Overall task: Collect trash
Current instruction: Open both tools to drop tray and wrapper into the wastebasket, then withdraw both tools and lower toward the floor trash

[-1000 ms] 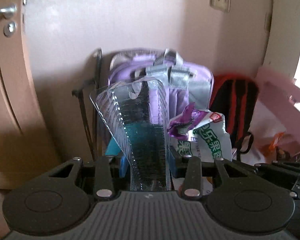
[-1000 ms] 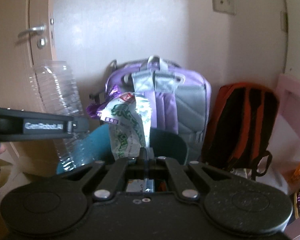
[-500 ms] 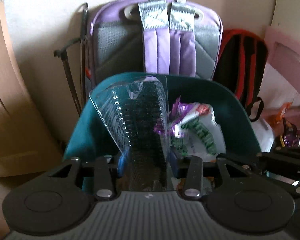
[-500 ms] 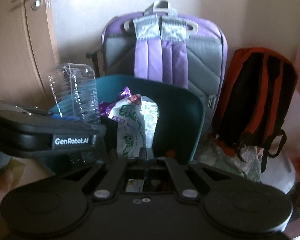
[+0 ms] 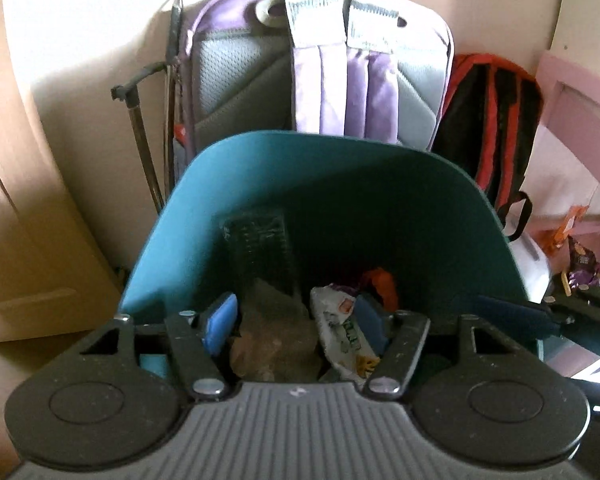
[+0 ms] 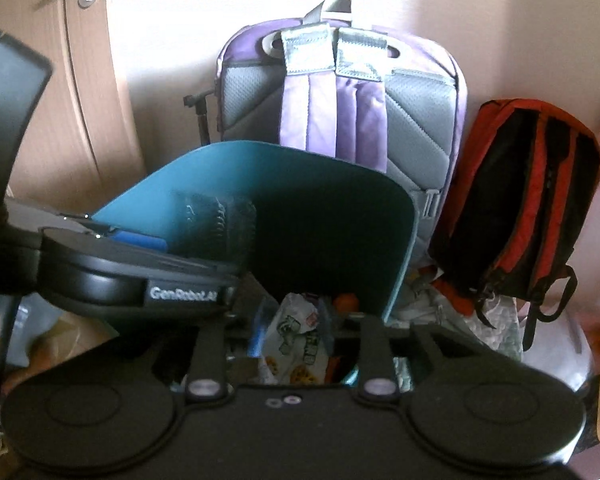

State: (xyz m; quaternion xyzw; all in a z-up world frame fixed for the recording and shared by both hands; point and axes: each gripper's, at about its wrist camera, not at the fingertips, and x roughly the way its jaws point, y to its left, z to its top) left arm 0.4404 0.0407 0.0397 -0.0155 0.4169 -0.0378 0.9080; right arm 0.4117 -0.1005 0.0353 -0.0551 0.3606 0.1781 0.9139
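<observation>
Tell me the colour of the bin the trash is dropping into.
Teal. The bin shows best in the left wrist view, standing in front of the purple backpack.

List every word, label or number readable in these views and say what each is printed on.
"GenRobot.AI": white lettering on the side of the left hand-held gripper, right wrist view; last letters blurred.
Snack wrapper in the teal bin: green print, too blurred to read.
Nothing else legible.

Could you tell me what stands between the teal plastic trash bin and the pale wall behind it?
A purple and grey backpack stands between the teal bin and the wall, upright, seen in both wrist views.
</observation>
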